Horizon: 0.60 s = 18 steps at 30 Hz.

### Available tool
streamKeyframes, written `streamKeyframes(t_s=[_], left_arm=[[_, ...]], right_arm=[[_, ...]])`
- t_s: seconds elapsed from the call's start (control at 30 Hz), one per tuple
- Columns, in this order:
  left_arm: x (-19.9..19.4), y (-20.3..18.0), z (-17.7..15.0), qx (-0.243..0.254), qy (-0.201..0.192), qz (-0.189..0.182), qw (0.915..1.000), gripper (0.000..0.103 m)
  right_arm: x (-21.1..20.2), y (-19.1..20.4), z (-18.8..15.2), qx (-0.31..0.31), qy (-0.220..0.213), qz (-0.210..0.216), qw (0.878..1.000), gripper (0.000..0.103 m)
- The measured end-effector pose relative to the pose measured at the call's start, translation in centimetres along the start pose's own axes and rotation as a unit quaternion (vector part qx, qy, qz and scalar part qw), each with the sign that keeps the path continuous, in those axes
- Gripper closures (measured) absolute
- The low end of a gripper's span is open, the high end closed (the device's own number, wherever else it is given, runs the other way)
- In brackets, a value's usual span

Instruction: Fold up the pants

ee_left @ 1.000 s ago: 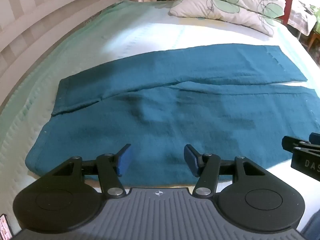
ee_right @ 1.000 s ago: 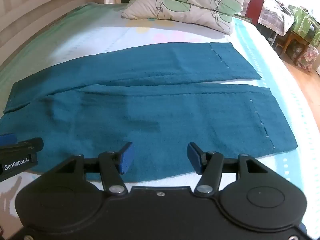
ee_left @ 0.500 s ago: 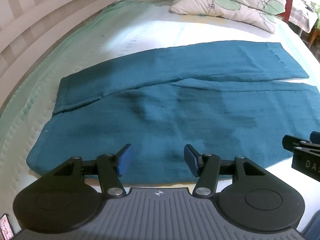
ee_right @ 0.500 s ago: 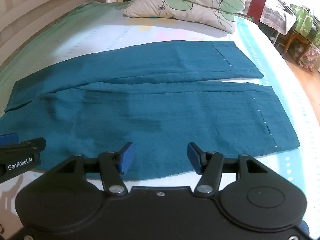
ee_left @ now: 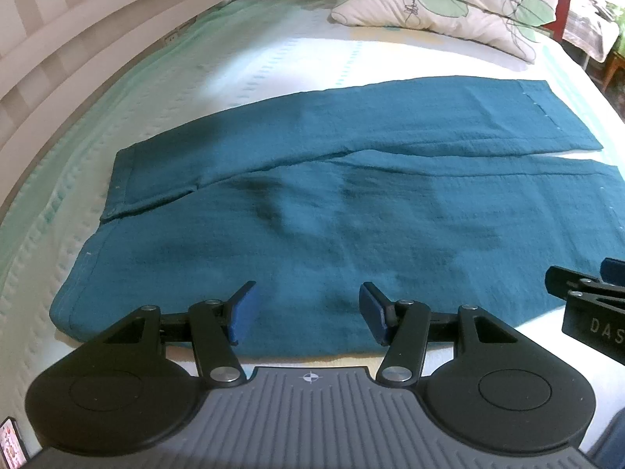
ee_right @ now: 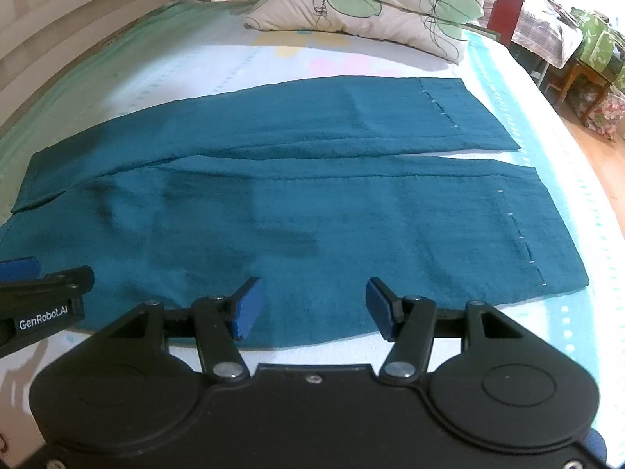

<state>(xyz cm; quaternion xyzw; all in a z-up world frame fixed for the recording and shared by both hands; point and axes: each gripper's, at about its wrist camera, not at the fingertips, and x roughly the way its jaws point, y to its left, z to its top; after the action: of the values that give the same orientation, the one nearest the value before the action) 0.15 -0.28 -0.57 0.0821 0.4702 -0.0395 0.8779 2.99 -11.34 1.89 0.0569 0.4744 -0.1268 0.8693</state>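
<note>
Teal pants lie flat across the bed, waistband at the left, both legs running to the right with a narrow gap between the hems. In the right wrist view the same pants fill the middle. My left gripper hovers open above the near edge of the pants, nothing between its blue pads. My right gripper is also open over the near leg's edge, further toward the hems. Each gripper shows at the other view's side: the right gripper and the left gripper.
The bed has a pale quilted sheet with two leaf-print pillows at the far end. A slatted wooden headboard runs along the left. Wooden furniture and floor lie beyond the bed's right edge.
The view has shifted slightly; the pants sit a little higher in both pictures than a second ago. Both grippers remain open as before.
</note>
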Motion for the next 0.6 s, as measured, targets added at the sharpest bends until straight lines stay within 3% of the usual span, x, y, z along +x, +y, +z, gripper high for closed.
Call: streamKeyframes(t_s=[0.6], left_arm=[[0.29,0.04,0.02,0.000,0.007,-0.002,1.0000,0.048]], right_arm=[[-0.02,-0.02,-0.13,-0.004,0.004,0.004,1.000,0.040]])
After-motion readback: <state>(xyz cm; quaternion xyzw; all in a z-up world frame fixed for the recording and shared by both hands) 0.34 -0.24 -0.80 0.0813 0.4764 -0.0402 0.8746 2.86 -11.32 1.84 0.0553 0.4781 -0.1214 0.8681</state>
